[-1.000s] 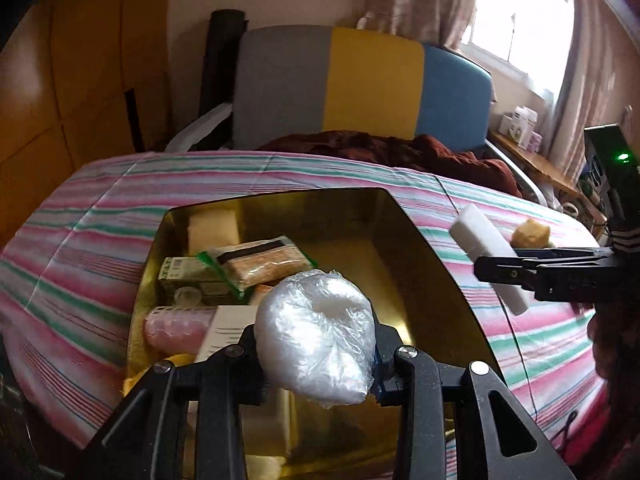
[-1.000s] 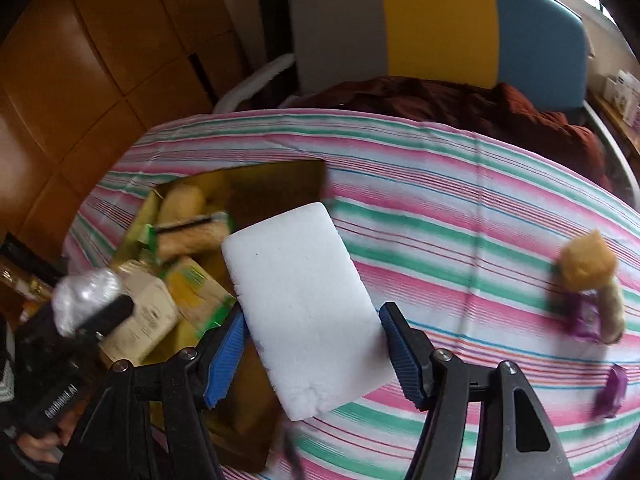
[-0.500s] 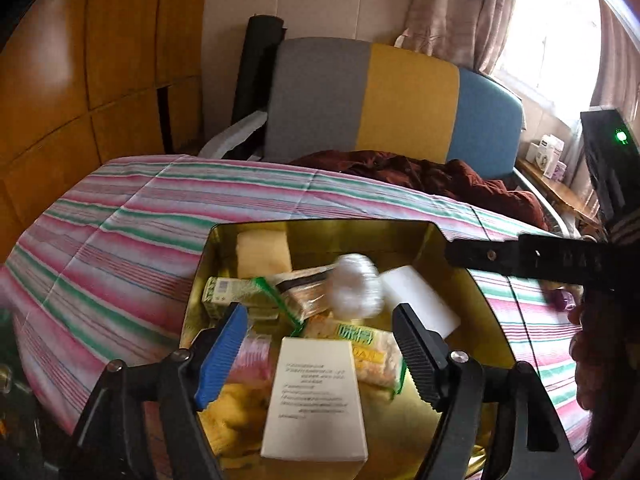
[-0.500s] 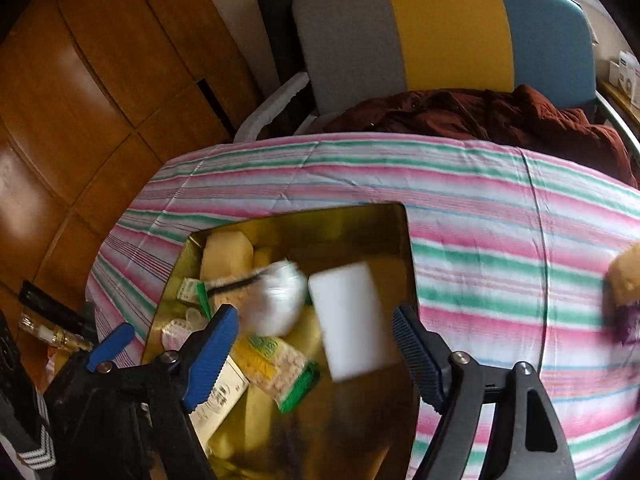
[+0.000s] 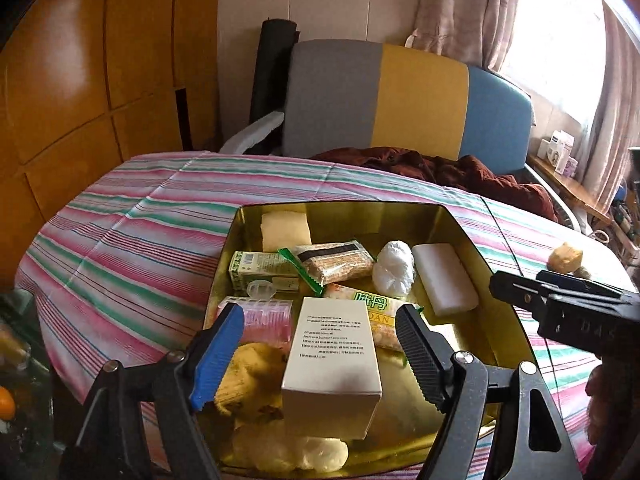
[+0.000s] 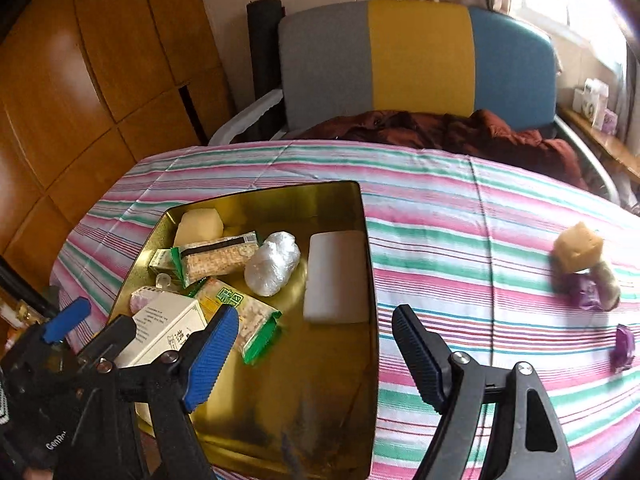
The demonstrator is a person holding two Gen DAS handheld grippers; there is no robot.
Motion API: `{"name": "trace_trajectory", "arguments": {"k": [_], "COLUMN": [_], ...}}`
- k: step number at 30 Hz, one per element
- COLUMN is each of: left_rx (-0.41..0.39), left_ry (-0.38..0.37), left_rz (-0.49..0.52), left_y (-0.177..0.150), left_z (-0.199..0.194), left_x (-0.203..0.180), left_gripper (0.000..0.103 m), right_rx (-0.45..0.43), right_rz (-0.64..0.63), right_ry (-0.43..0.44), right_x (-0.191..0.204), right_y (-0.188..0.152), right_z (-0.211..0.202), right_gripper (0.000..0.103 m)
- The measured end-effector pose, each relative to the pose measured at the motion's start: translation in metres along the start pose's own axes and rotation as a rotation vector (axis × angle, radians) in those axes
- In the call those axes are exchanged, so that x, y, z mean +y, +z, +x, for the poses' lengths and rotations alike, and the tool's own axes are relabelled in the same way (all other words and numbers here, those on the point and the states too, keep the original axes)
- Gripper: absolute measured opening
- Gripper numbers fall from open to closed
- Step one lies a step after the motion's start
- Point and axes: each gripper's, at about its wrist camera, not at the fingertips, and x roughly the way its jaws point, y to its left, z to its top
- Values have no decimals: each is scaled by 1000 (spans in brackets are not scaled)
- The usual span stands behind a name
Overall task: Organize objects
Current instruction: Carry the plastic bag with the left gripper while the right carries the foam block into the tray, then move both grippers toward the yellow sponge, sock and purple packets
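Claws first: I had my left gripper [image 5: 320, 344] and right gripper [image 6: 314, 350] both spread and empty above the gold metal tin [image 6: 320, 420], so the yellow sponge-like cube [image 6: 579, 246] out on the striped cloth [image 6: 460, 216], which I judged light and squashy, wanted a gentle pinch across its flat sides.

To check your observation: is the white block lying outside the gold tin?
No, the white block lies inside the gold tin, against its right wall.
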Motion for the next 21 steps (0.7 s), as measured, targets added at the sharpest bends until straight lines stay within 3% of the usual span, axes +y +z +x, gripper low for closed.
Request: {"name": "trace_trajectory", "arguments": {"k": [21], "left_rx": [1], "left_ry": [-48], "left_rz": [70], "left_y": [-9], "left_z": [-14], "left_x": [-27], "left_gripper": [79], "right_rx": [-43], "right_rz": [-23], "right_ry": [-91], "right_x": [-10], "right_y": [-16], "right_z": [-20], "right_gripper": [80]}}
